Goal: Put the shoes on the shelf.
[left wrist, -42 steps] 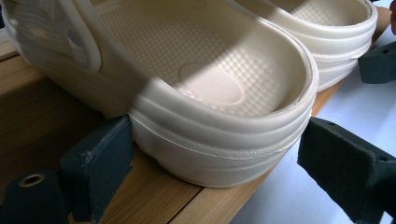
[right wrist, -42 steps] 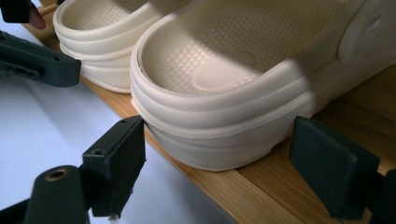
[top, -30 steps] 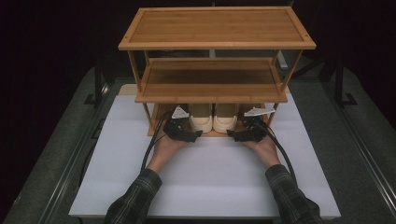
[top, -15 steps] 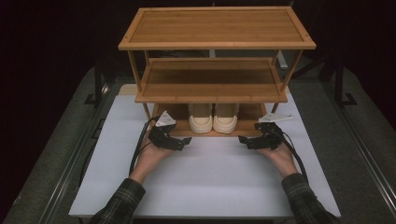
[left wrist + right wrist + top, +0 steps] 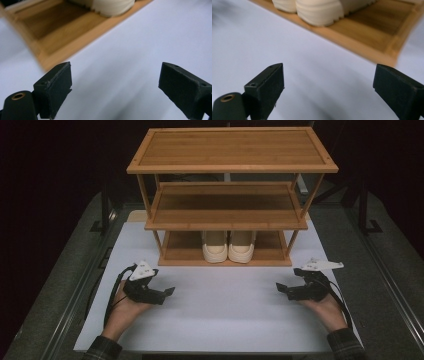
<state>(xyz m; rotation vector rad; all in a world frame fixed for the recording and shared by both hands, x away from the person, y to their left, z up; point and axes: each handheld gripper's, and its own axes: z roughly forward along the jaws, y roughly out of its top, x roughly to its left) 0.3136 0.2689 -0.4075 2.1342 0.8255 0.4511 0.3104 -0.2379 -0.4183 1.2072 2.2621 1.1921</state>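
Nearest the camera, at approx. 7 o'clock of the high view, the left hand (image 5: pixel 121 309) is seen resting on the white table top (image 5: pixel 220 315), with a plaid sleeve (image 5: pixel 102 351) just behind it. The left gripper (image 5: pixel 167 292) is held in it, jaws spread wide, nothing between them; in the left gripper view only bare white surface is found between the pads (image 5: pixel 56 86). At approx. 5 o'clock the right hand (image 5: pixel 330 309) is noted, likewise on the table, with the right gripper (image 5: pixel 281 289) pointing inward toward 9 o'clock. Its jaws are also spread apart and empty, as confirmed by the right gripper view, pads (image 5: pixel 268 86) well apart. Both grippers are well apart from each other and from the rack.

Further off, at centre, a three-tier bamboo shoe rack (image 5: pixel 232 215) is seen standing upright on the table top. On its bottom shelf, approx. mid-width, a pair of cream shoes (image 5: pixel 229 247) is placed side by side, touching, toes facing the person. Middle and top shelves are seen above it. The shoes are untouched by either gripper; they appear at 12 o'clock in both gripper views, blurred
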